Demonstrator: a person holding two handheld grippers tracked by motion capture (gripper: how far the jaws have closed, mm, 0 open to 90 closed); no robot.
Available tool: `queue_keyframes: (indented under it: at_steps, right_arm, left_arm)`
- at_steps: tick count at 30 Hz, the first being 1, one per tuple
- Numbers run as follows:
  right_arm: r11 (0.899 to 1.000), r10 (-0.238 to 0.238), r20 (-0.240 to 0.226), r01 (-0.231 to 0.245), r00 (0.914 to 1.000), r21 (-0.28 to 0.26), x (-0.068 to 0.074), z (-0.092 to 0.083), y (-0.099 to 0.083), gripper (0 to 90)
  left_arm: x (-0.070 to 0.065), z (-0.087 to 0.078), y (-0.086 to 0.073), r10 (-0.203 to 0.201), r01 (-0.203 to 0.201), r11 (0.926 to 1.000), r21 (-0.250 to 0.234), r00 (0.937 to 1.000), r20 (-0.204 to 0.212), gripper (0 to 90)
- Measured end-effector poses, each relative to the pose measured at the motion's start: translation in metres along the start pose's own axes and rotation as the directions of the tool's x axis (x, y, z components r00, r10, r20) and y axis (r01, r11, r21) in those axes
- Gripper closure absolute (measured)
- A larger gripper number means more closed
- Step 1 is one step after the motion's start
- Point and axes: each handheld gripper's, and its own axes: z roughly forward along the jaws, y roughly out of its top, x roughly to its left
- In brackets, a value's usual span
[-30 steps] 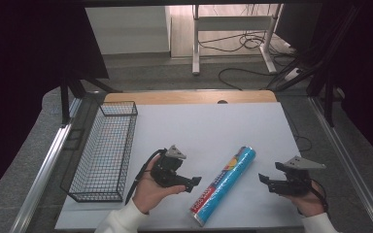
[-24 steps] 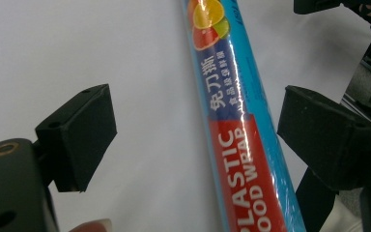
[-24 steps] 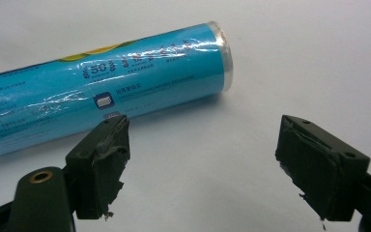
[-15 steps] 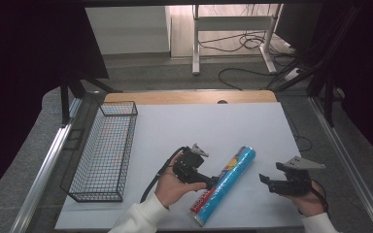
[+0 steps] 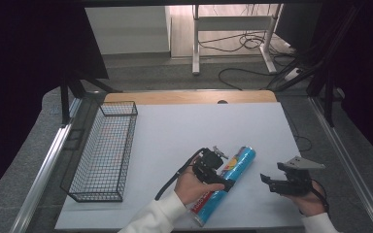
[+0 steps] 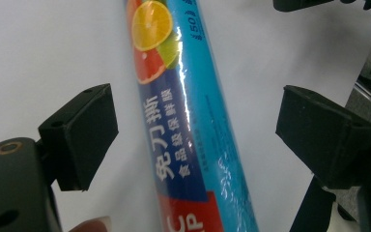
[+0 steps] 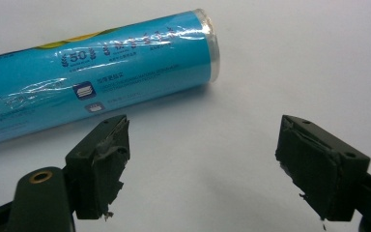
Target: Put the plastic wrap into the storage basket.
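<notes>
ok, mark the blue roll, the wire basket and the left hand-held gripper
blue roll (image 6: 193, 121), left gripper view, middle of its printed wrapper.
wire basket (image 5: 126, 145), high view, its right side wall.
left hand-held gripper (image 6: 195, 128), left gripper view, midway between its open fingertips, which straddle the roll.

White sleeves (image 5: 155, 216); black tongs (image 5: 212, 170) with trailing black cable (image 5: 175, 177) and square pads.

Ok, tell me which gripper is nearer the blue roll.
Left. The left gripper is over the blue roll, its jaws straddling it with gaps on both sides, having just been closing. The right gripper sits open beside the roll, apart from it.
</notes>
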Motion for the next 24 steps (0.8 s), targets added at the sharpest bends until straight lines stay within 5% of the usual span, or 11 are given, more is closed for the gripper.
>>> queue_keyframes:
  at_steps: [24]
  right_arm:
    - [1.000,0.002,0.027,-0.003,0.9996,0.013,-0.006,0.001,-0.003,20.1]
  left_arm:
    - [0.002,0.039,0.010,-0.029,0.028,0.9946,0.100,0.9995,0.011,16.3]
